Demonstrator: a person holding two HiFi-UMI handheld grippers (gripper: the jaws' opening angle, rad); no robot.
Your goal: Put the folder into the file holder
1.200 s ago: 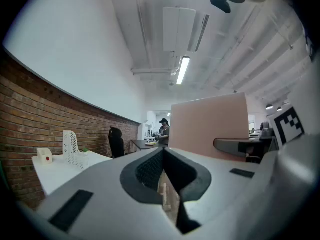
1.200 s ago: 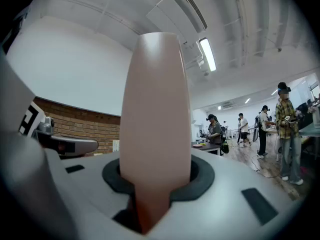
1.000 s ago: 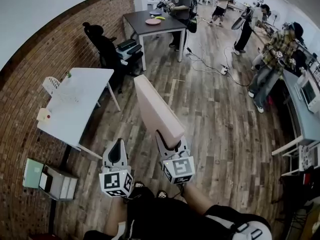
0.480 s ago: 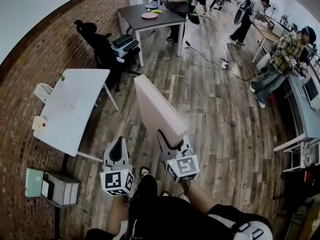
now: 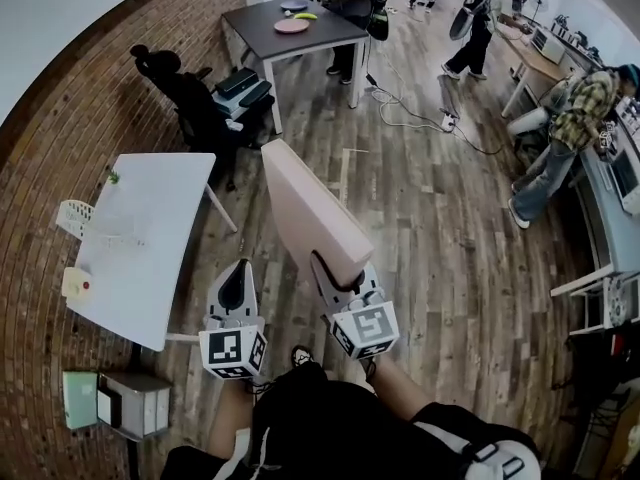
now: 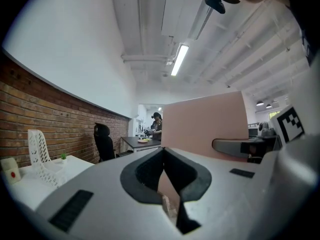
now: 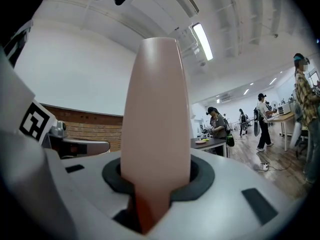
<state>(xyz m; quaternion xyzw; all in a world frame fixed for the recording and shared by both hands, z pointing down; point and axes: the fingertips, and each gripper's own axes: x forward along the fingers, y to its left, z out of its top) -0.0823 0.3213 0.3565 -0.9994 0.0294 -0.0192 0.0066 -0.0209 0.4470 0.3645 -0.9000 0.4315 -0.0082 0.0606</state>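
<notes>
A large pink folder (image 5: 308,211) stands on edge and sticks out forward from my right gripper (image 5: 340,274), which is shut on its near end. In the right gripper view the folder (image 7: 155,114) rises straight out from between the jaws. My left gripper (image 5: 237,288) hangs beside it on the left, shut with nothing held; its jaw tips meet in the left gripper view (image 6: 163,150), where the folder (image 6: 205,124) shows at the right. The white perforated file holder (image 5: 75,217) stands on the far-left corner of a white table (image 5: 150,228), well ahead and left of both grippers.
On the white table lie a small cream box with a red dot (image 5: 78,286) and a tiny green plant (image 5: 113,178). A black office chair (image 5: 185,93) and a dark table (image 5: 290,33) stand beyond. Several people work at the back. A low cabinet (image 5: 130,404) sits lower left.
Both grippers and the folder have travelled forward across the wooden floor; the white table and file holder now lie nearer and lower in the head view. The grip on the folder is unchanged.
</notes>
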